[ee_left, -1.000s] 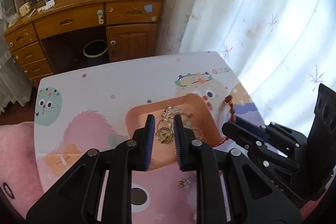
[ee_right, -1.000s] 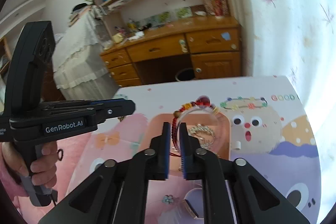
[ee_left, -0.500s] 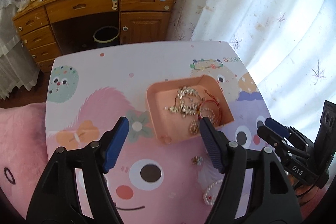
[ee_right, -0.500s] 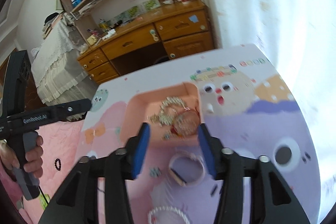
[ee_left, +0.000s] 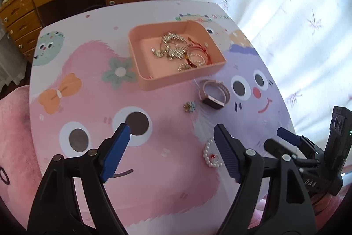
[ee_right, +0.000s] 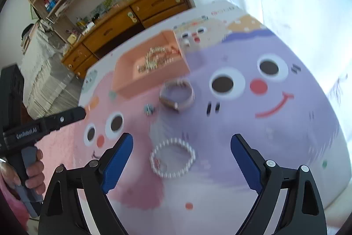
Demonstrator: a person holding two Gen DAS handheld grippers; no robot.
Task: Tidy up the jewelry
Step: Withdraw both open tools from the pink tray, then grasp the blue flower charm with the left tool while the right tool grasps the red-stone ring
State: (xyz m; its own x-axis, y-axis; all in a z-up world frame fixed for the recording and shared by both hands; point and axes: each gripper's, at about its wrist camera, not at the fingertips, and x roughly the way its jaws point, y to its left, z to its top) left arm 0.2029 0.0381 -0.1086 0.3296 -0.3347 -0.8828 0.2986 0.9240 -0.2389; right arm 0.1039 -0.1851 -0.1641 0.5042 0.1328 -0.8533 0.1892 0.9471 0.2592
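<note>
Both tongs are hanging released and empty above the surface. The right tongs are hovering with the pearl bracelet lying flat between their spread fingers, so that is probably the next pick. The left tongs are waiting over the pink print, well apart from the tray.

The tray is already holding a tangle of gold chain, a red cord bracelet and a beaded ring. Still loose on the surface are the watch just beside the tray's near wall, a small flower brooch next to it, and the pearls nearer the edge.

The main risk is judged to be the pearls: they are lying low and round, so the pads closing across the loop may only skate over the beads and push the strand away, or pinch one side so it slips out on the lift. The right view is blurring too, which makes aiming harder. Dropping more onto that tangle could knot it further.
</note>
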